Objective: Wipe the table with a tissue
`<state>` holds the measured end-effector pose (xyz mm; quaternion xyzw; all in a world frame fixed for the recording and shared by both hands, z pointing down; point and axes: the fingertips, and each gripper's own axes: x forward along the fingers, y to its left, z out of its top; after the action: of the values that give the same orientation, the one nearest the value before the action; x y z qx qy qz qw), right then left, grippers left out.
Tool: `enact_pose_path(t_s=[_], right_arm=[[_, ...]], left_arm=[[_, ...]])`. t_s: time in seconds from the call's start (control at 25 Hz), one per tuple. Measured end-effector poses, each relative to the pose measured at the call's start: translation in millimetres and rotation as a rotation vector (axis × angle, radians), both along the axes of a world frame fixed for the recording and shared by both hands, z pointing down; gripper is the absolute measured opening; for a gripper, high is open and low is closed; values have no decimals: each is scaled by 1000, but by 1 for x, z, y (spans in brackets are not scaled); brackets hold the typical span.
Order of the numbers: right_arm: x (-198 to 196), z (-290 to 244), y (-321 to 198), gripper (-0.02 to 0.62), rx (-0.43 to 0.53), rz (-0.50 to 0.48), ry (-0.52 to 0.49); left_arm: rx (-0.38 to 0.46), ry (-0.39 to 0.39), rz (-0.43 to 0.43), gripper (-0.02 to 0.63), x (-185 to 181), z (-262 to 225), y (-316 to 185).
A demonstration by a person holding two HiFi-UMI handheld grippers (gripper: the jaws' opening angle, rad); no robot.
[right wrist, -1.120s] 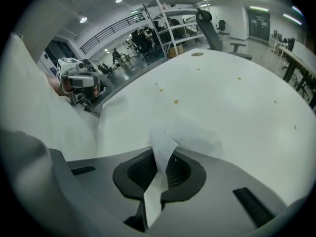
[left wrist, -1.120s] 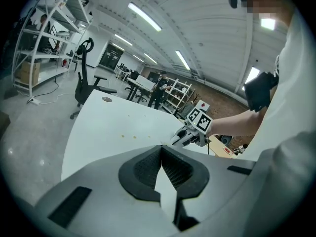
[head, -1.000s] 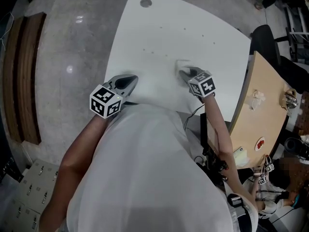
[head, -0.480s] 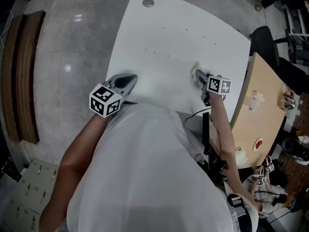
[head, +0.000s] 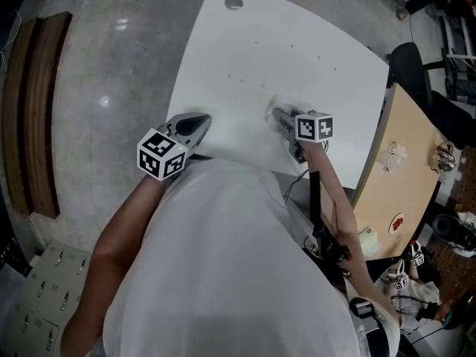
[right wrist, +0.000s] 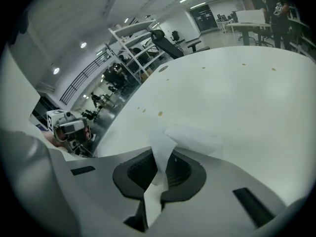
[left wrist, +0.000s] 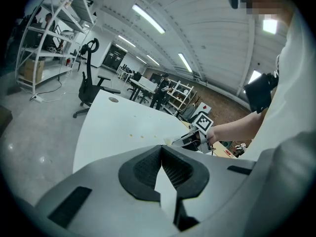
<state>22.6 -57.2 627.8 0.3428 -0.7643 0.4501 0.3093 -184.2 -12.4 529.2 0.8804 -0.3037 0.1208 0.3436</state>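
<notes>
A thin, creased white paper tissue (right wrist: 190,137) is pinched in the right gripper (head: 277,113) w/ its loose end laid on the smooth, curved-edge white table (head: 245,50), nr small yellowish specks (right wrist: 160,114); the left gripper (head: 201,122) is kept closed & empty at the table's edge.

The light is bright, even and indoor. Ceiling strip lights (left wrist: 148,19) run overhead in my left gripper view and burn out to pure white. In the head view the polished floor (head: 111,58) carries small glare spots, and the white desk (head: 297,58) is so bright that the tissue (right wrist: 190,135) hardly separates from it. Shadows are soft and faint. Both gripper views bulge like a fisheye, with black corners. My jaws, close to the lens, look soft.
</notes>
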Motion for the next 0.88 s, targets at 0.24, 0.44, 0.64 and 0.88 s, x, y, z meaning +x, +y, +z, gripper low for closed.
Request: enact_pose_path(t_s=[0.24,0.44,0.64,0.88], right_arm=[[-19,0,-26,31,56,127,-50],[-34,-1,-56,31,37,100,-57],[-45,0,-60,31,-14,25,-24],[-56,1,-52,31,-60,-63,-26]], left_arm=[[-10,1,-20,8,-13,4,2],[-15,-6,-40,8,-20,3,5],[-21,-4,-76,8,-30,5,9],[-21,5,-66,8,-28,4,9]])
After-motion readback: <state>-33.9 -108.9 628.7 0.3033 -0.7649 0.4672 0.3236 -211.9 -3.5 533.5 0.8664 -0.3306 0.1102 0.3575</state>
